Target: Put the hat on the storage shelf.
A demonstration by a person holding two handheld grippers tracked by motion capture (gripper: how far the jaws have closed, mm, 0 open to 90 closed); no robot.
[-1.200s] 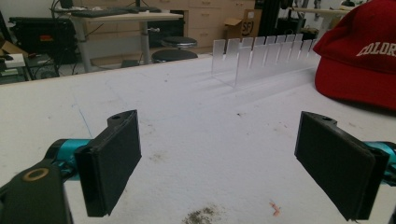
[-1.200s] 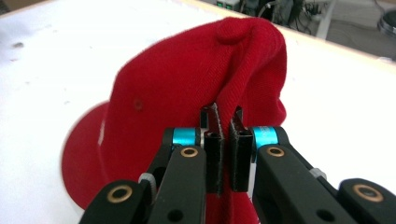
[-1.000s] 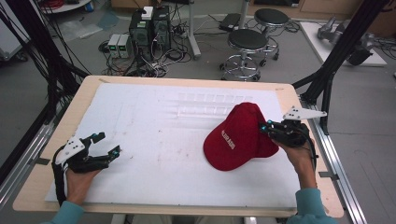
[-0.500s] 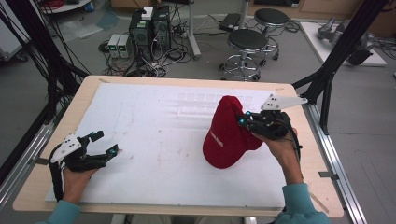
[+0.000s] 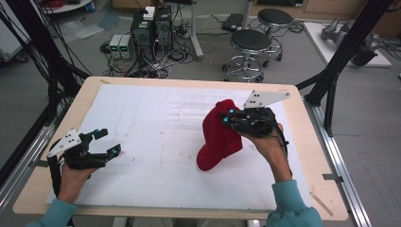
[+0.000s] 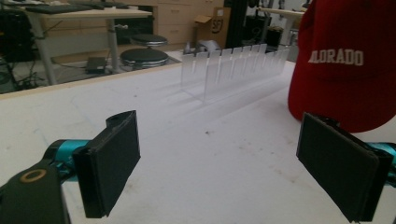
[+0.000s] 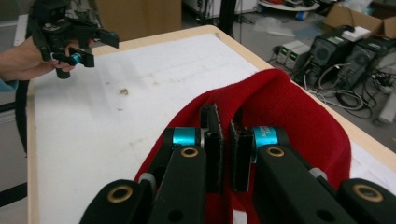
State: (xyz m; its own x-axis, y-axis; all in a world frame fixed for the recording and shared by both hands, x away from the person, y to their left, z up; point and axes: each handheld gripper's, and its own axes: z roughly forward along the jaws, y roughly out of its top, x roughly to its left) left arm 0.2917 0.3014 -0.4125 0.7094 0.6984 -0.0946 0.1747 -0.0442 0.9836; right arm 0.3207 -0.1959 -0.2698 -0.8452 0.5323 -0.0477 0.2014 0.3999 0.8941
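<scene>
Right tool (image 5: 230,117) clamped on red Colorado baseball cap (image 5: 218,137), cap hanging with brim touching the white-covered desk (image 5: 156,118), right of centre, left tool (image 5: 108,142) wide, holding nothing, clear slotted acrylic rack (image 6: 233,65) behind the cap.

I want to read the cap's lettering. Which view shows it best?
The left gripper view: white letters on the red cap face it. The high view shows the cap from above; the right gripper view shows its fabric, pinched.

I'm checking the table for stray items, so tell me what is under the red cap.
The red cap hangs from the right gripper, shut on its fabric, brim end down on the white mat. Only mat shows around it. The spot under its lowest edge is covered.
</scene>
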